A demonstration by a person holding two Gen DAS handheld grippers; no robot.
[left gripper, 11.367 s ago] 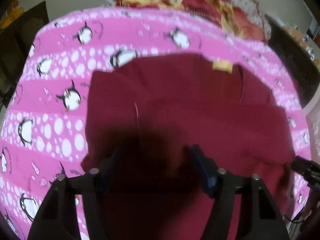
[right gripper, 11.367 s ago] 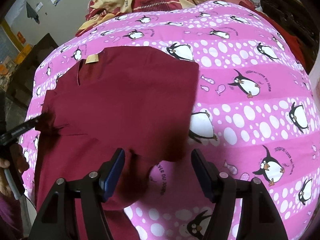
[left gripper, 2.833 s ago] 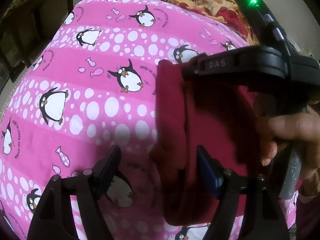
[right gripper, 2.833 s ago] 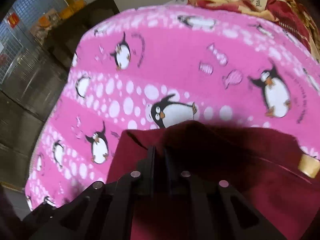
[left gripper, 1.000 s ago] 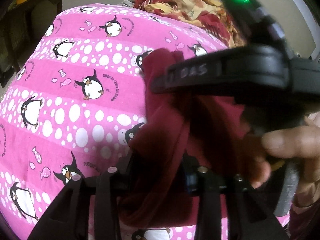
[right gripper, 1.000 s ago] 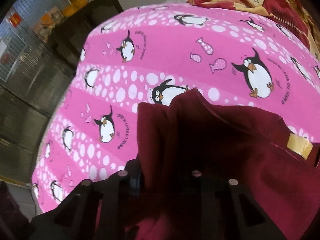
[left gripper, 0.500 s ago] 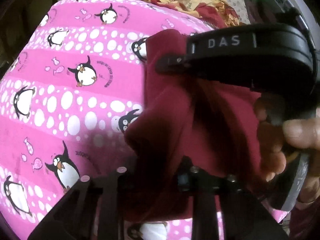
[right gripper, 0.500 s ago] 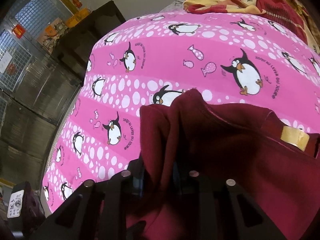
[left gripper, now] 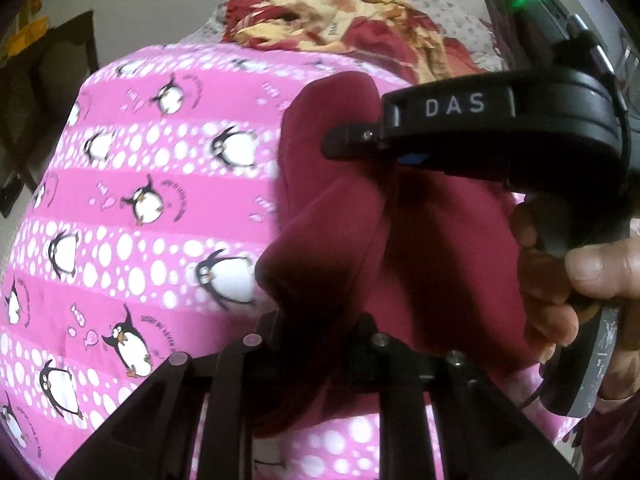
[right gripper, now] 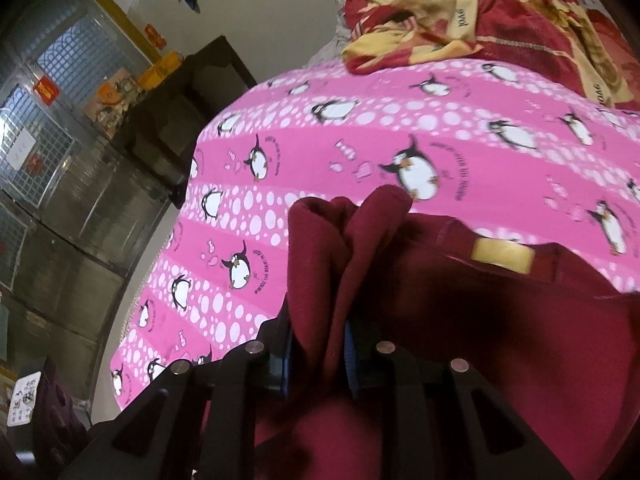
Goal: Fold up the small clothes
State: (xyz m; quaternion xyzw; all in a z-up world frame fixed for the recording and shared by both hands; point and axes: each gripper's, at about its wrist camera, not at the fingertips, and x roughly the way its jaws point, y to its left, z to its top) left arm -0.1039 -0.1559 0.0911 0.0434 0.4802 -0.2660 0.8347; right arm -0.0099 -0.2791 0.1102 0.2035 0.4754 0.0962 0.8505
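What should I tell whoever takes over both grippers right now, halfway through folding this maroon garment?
Left gripper: shut on a bunched edge of the maroon fabric garment.
Right gripper: shut on another gathered edge of it, near the tan neck label.
The garment is partly folded and hangs between both grippers above the pink penguin-print bedsheet.
Left to do: probably lay it down, finish the fold, flatten, release.

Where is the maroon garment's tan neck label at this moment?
In the right wrist view, the tan neck label sits right of centre on the maroon garment, up and right of the right gripper.
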